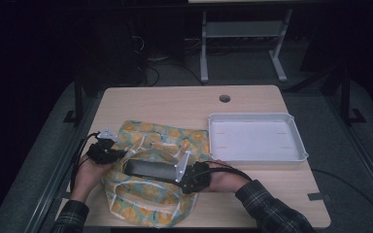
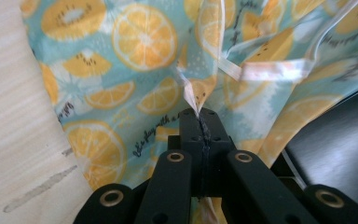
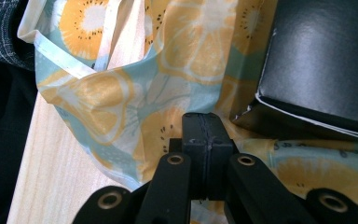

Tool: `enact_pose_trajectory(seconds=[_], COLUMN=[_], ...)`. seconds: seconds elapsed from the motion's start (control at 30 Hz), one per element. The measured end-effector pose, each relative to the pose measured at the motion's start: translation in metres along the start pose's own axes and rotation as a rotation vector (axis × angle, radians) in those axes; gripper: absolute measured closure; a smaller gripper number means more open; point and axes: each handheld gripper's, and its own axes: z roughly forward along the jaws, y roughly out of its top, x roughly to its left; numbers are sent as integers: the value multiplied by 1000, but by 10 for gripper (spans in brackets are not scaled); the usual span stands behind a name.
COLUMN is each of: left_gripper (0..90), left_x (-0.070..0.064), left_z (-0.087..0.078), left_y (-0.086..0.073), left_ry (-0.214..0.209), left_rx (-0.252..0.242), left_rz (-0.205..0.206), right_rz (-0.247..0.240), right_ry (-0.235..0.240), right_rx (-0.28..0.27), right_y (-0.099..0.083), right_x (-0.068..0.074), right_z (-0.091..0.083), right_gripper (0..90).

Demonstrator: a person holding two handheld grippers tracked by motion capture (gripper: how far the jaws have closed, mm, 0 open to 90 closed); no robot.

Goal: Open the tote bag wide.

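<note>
left gripper [image 2: 200, 116] jaws clamped on fruit-print bag [image 2: 135, 70], right gripper [image 3: 204, 122] jaws pinching its edge beside black box [image 3: 321, 60]

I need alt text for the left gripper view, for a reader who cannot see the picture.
The left gripper, its black jaws shut, pinches the pale edge of a fruit-print bag patterned with orange slices on light blue. A black box lies at the right, and the light wooden table shows at the left.
</note>
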Motion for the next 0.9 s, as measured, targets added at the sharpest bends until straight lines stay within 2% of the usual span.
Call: enact_pose_trajectory(seconds=[0.13,0.23,0.4,0.47,0.57,0.77,0.9], left_gripper=[896,895,876,816,729,590,543], left_x=[1,1,-1,0,2,5,5], left_z=[8,14,16,15,9,-11,-24], left_y=[-3,-5,-6,-6,-7,-6,-5], left_ry=[10,31,48,53,57,62,56], left_rx=[38,83,84,79,44,-27,-82], left_rz=[9,37,40,32,3,-34,-51], right_rz=[0,1,1,1,10,34,47], right_ry=[0,0,-1,-2,-3,-15,-20], right_rx=[2,2,2,1,0,-37,-51], right_y=[0,0,0,0,0,0,-1], right_x=[0,0,0,0,1,1,3], right_z=[0,1,0,0,-1,-12,-20], right_gripper=[893,893,893,888,844,741,673])
